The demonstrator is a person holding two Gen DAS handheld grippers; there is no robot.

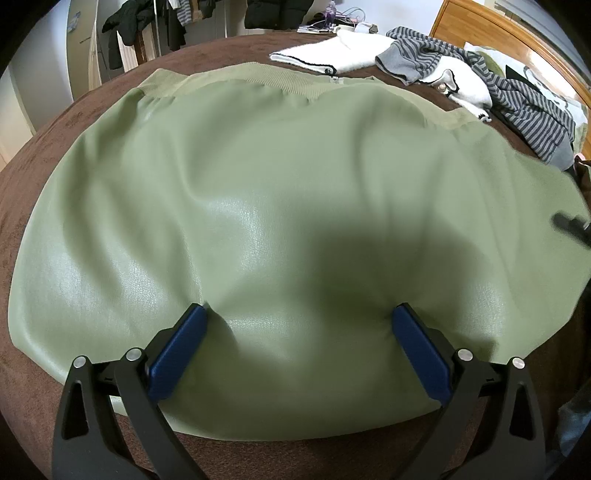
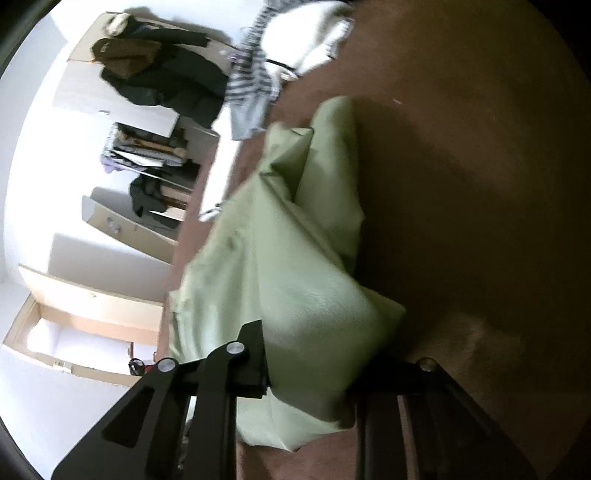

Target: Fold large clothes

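One green jacket [image 1: 280, 206] lies spread on one bed with a brown cover [image 1: 48, 177]. Beyond it, on the same cover, sit two more garments: one white knit with dark trim [image 1: 343, 55] and one grey striped top [image 1: 517, 99]. One wooden headboard [image 1: 517, 48] shows at the far right.

Two claws are counted, one per view. The left claw [image 1: 299, 343] shows two blue pads [image 1: 177, 354], set apart on the jacket. The right claw [image 2: 310, 373] shows two black fingers [image 2: 243, 365] with a fold of the jacket between them.

Several dark garments [image 1: 125, 22] hang along the wall; their exact number cannot be told.
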